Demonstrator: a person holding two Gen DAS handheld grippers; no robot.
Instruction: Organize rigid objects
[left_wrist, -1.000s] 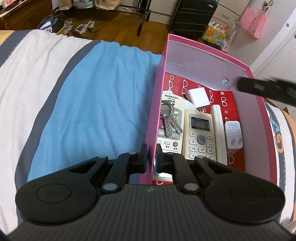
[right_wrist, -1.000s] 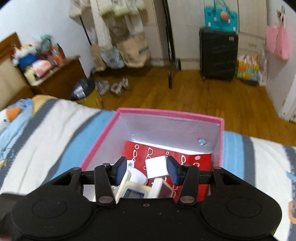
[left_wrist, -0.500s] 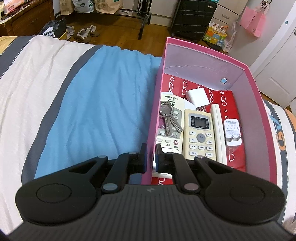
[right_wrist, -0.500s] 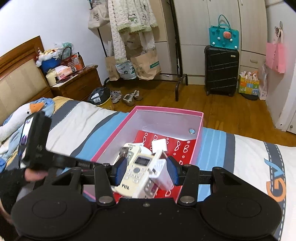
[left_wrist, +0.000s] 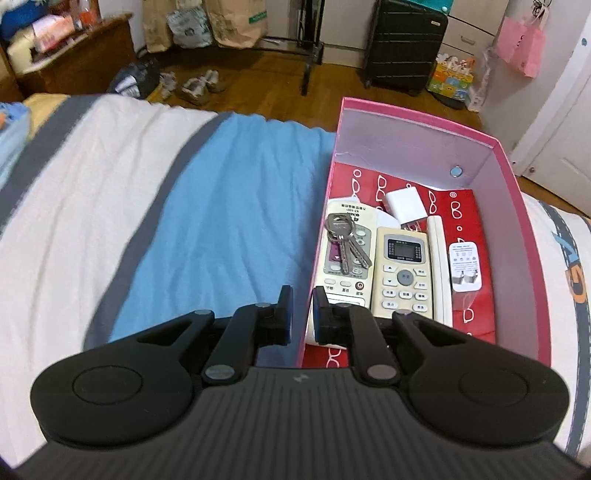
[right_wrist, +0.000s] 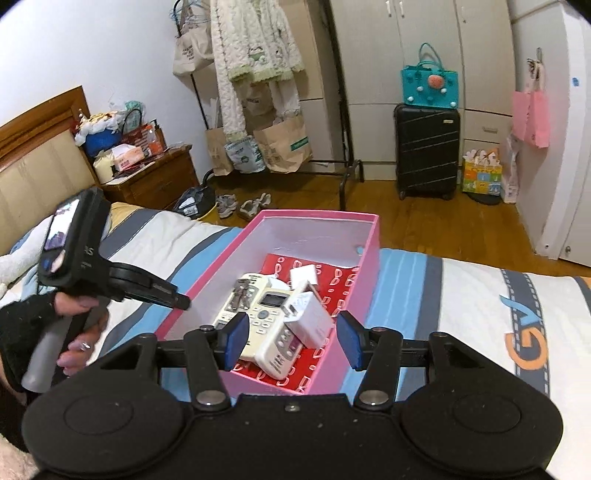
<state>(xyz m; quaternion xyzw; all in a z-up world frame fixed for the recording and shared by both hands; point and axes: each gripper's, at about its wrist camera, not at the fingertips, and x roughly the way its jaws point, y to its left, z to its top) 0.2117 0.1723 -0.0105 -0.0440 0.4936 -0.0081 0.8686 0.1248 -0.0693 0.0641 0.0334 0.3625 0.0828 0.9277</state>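
On the bed, my left gripper (left_wrist: 300, 310) straddles the pink box (left_wrist: 517, 206) wall, jaws opening; right gripper (right_wrist: 291, 341) opens empty above. Remotes (left_wrist: 402, 273), keys (left_wrist: 345, 240) inside; their print is unreadable.

Not much readable tbh: big orange "G" with a blue "V" printed on the sheet (right_wrist: 526, 332), and "AS" on the left gripper (right_wrist: 88, 251). Remote (left_wrist: 402, 273) and charger (left_wrist: 464, 264) labels too blurry.

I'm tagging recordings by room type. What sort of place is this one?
Most likely a bedroom in a home: a bed with a striped cover and wooden headboard, a clothes rack with hanging garments, and wardrobes behind a suitcase.
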